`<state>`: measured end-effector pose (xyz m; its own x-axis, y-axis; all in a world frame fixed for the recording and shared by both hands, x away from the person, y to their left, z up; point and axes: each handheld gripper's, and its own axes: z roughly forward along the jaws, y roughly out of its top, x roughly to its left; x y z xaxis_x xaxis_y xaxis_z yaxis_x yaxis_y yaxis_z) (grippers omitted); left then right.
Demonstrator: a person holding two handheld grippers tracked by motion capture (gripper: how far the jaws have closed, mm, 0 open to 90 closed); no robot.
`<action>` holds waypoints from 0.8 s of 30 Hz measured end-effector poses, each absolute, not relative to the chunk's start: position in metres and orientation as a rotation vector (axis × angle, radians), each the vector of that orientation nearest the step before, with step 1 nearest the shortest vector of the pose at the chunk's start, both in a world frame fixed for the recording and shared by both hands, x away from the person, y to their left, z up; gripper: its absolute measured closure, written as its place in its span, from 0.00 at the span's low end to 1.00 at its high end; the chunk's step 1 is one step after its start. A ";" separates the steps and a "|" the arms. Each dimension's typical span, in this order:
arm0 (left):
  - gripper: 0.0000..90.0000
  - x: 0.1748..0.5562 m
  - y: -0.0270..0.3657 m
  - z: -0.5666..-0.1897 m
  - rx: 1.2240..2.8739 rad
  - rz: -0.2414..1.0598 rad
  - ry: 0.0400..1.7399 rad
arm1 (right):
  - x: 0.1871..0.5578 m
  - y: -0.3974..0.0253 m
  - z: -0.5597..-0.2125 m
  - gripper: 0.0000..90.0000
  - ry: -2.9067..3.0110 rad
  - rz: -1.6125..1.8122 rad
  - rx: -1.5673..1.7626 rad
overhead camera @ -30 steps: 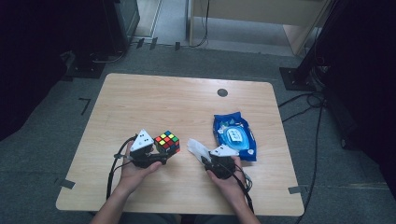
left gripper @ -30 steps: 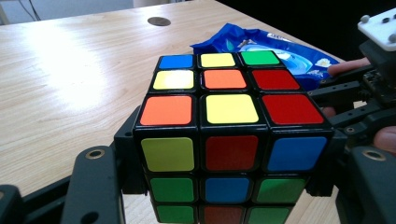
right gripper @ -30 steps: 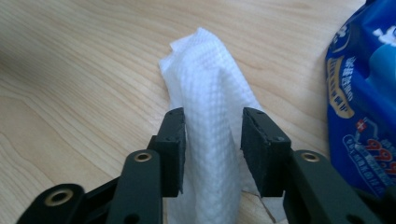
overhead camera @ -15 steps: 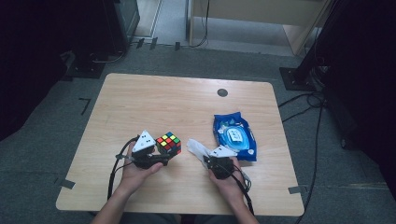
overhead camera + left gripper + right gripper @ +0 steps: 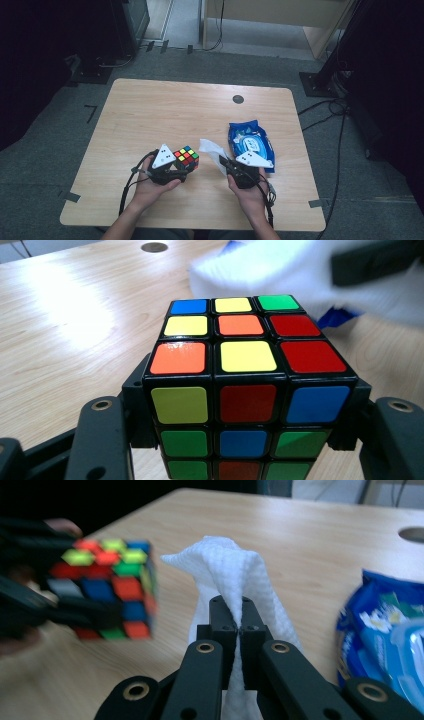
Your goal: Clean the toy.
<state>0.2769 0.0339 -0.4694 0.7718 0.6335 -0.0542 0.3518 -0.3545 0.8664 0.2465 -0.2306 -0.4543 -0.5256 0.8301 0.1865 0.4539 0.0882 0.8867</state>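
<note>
while the left tongs clamp a scrambled rubik's cube by its two sides, the cube sits lifted just above the desk, near its front edge and left of centre. in the left gripper view the cube fills the gap between the jaws. the right tongs are pinched fully together on a white wet wipe, which stands up from the jaw tips just beside the cube. a blue wipes packet lies flat on the desk right of the wipe.
</note>
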 end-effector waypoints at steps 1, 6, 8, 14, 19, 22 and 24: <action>0.38 0.273 0.028 -0.471 1.994 0.409 0.726 | 0.243 -0.229 -0.445 1.00 2.004 1.463 1.250; 0.38 0.266 0.015 -0.474 2.026 0.457 0.682 | 0.234 -0.219 -0.432 1.00 2.006 1.525 1.182; 0.38 0.263 0.011 -0.475 2.036 0.461 0.667 | 0.230 -0.213 -0.427 1.00 2.019 1.550 1.159; 0.38 0.256 0.001 -0.475 2.048 0.459 0.632 | 0.223 -0.187 -0.426 1.00 2.083 1.598 1.099; 0.38 0.253 0.000 -0.472 2.023 0.432 0.625 | 0.224 -0.172 -0.435 1.00 2.119 1.567 1.080; 0.38 0.252 0.000 -0.471 2.030 0.426 0.620 | 0.225 -0.172 -0.439 1.00 2.114 1.563 1.087; 0.38 0.252 0.000 -0.471 2.028 0.425 0.618 | 0.226 -0.173 -0.440 1.00 2.104 1.553 1.084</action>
<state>0.2519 0.0000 -0.4712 0.8125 0.5808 0.0495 0.2549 -0.4304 0.8659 0.2260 -0.1732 -0.4401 -0.6658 0.7234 0.1828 0.3879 0.1263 0.9130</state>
